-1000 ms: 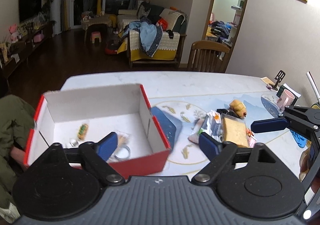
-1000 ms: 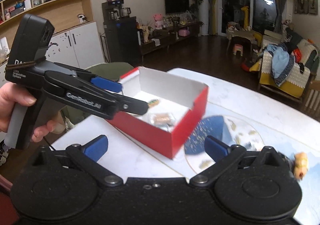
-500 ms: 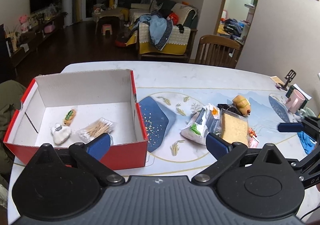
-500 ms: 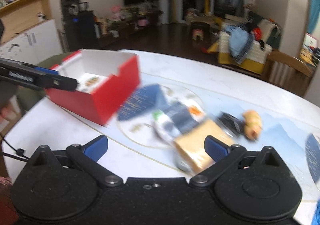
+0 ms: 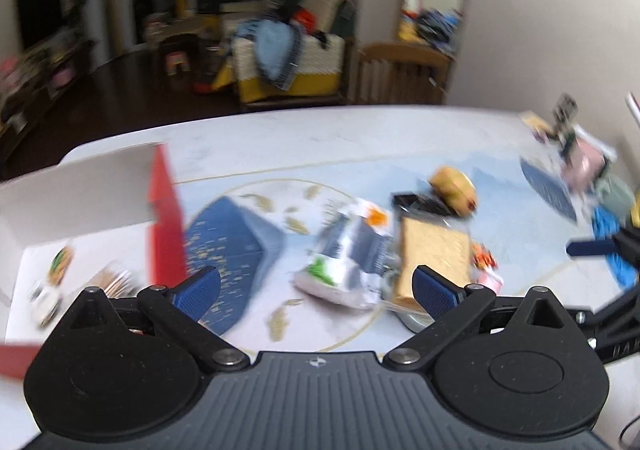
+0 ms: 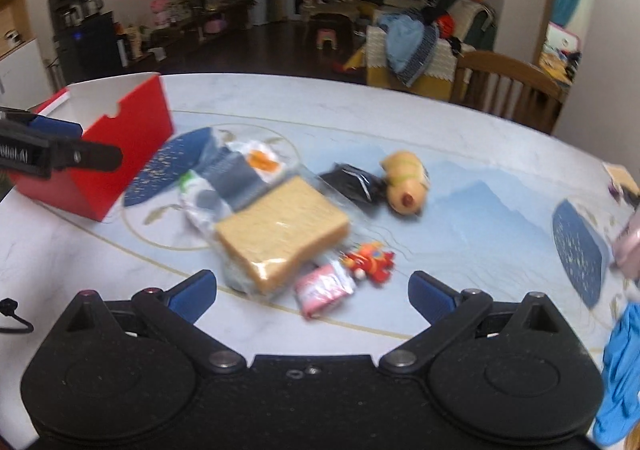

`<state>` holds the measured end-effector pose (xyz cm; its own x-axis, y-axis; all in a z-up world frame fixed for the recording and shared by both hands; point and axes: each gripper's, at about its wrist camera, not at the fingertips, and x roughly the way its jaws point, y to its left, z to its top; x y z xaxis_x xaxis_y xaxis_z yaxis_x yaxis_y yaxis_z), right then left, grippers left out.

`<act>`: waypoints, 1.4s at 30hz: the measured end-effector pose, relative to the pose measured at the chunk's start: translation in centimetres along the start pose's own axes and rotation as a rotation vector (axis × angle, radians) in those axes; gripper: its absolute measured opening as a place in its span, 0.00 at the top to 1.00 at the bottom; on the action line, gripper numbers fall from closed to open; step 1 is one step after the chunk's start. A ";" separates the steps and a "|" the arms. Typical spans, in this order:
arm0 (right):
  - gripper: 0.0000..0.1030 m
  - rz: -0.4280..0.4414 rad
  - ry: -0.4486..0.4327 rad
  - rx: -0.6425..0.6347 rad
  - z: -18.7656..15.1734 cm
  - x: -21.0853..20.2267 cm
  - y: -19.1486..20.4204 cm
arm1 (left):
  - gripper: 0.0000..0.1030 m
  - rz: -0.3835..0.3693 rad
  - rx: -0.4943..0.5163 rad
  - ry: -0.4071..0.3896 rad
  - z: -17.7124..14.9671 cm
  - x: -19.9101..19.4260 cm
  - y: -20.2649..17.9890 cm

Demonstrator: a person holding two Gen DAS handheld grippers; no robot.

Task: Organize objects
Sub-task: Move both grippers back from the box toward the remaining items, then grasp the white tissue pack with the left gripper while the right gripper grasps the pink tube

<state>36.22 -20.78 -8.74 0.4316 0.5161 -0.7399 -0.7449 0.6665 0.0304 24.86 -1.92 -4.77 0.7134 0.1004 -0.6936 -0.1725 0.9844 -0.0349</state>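
Right hand-held gripper (image 6: 312,288) spread, empty, wrapped bread slice (image 6: 280,232) just ahead.

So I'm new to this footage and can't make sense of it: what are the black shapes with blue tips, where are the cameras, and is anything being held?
No robot here: a person carries two handheld black grippers with blue pads, each with a wide-angle camera looking along its fingers. The left gripper and the right gripper both stand open, holding nothing; the left one's jaws have just been opening. On the pale marble-look table sit an open red cardboard box, a wrapped slice of bread, a blue-and-white snack bag, a small pink packet, a red toy figure and a yellow plush toy.
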 end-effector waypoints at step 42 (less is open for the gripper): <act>0.48 -0.038 0.119 0.298 -1.2 7.4 -1.6 | 0.49 -0.048 0.093 0.202 1.8 15.0 -2.0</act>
<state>39.97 -18.64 -15.09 0.3807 0.4327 -0.8172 -0.5402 0.8213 0.1832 37.11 -2.17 -13.84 0.5672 0.0315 -0.8230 -0.0715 0.9974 -0.0111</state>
